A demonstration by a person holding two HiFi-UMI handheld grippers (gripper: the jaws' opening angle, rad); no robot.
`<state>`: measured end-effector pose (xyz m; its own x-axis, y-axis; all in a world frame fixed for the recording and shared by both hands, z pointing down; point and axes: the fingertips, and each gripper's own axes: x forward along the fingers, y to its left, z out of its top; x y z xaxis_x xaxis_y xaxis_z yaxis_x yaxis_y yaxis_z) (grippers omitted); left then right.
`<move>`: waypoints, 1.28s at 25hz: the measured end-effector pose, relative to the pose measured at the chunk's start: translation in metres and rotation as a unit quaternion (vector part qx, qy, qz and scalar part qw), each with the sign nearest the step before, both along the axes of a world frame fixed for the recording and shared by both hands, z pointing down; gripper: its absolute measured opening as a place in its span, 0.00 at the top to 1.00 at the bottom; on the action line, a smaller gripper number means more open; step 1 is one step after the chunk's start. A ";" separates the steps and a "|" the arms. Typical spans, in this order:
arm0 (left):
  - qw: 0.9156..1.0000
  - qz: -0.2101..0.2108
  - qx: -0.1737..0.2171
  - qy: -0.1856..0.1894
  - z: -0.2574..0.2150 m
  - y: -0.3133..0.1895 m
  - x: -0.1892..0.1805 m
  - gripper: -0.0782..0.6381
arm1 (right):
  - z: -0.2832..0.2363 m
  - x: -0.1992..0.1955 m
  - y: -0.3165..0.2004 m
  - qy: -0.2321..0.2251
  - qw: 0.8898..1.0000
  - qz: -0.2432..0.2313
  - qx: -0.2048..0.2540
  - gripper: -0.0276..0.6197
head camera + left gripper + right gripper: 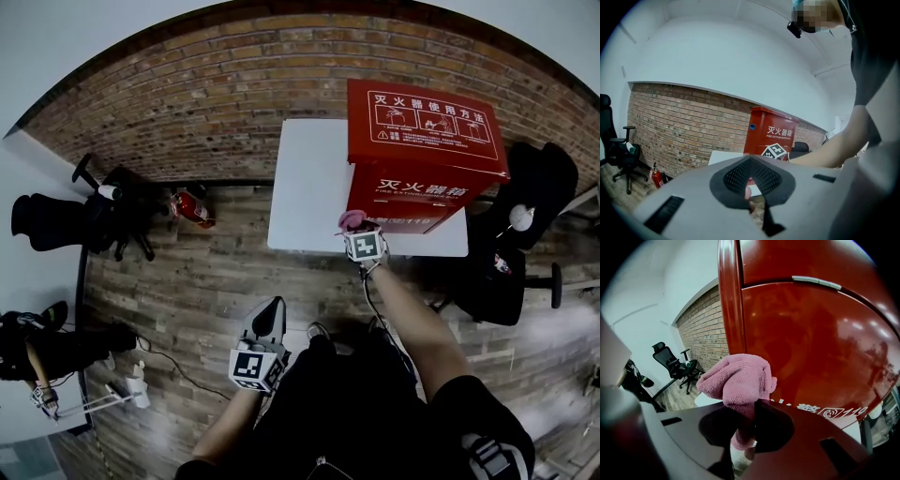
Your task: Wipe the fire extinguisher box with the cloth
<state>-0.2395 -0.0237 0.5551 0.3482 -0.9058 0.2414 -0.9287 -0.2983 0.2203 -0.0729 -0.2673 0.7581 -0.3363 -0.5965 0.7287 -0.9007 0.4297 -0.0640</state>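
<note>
Cloth (739,378) clamped in right claw (355,226), arm outstretched to fire extinguisher box (422,155); left claw (270,312) closed, low.

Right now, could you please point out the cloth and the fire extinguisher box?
cloth (738,379), right gripper view, its bunched middle.
fire extinguisher box (417,202), head view, its front face.

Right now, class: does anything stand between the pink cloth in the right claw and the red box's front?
Nothing visible does. The right claw is shut on the pink terry cloth, which sits right at the glossy front of the red metal fire extinguisher box; contact itself is unclear.
</note>
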 end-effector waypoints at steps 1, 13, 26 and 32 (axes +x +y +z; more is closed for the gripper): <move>1.000 -0.003 0.002 0.000 0.000 -0.001 0.003 0.86 | 0.001 0.001 0.000 -0.002 1.000 -0.004 -0.001 0.84; 0.999 -0.039 0.003 0.007 -0.003 -0.006 0.030 0.86 | 0.001 0.017 0.000 -0.013 1.000 -0.021 -0.013 0.84; 0.999 -0.042 0.008 0.001 -0.006 -0.005 0.058 0.86 | 0.003 0.041 0.001 -0.023 0.999 -0.012 -0.027 0.84; 0.999 -0.036 0.010 0.002 -0.006 -0.007 0.074 0.86 | 0.007 0.058 0.000 -0.018 0.999 -0.007 -0.031 0.84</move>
